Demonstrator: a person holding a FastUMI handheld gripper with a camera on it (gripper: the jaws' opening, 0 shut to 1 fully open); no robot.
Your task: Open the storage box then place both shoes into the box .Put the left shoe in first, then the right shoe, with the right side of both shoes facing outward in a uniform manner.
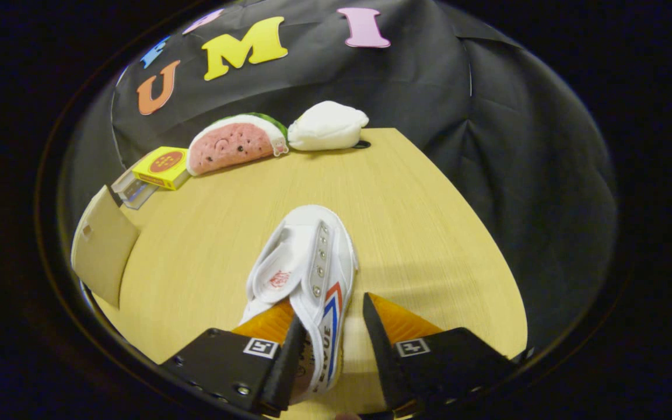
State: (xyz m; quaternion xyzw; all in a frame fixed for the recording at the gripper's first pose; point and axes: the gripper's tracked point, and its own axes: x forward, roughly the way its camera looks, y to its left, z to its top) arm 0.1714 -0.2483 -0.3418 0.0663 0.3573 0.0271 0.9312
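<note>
A white canvas shoe (307, 268) with red and blue stripes on its side lies on the wooden table (429, 233), its toe pointing away from me. My gripper (333, 309) is open around the shoe's heel end. One finger sits at the shoe's opening, and the striped side wall lies between the two fingers. The other finger stands a little clear of that wall, with bare table showing in the gap. A tan cardboard flap (102, 251), which seems to belong to the storage box, stands off to the left of the fingers.
Far beyond the shoe, along the table's back edge, lie a watermelon-slice plush (231, 146) and a white plush (327, 125). A small yellow box (161, 166) rests on a clear case (132, 189) near the cardboard flap.
</note>
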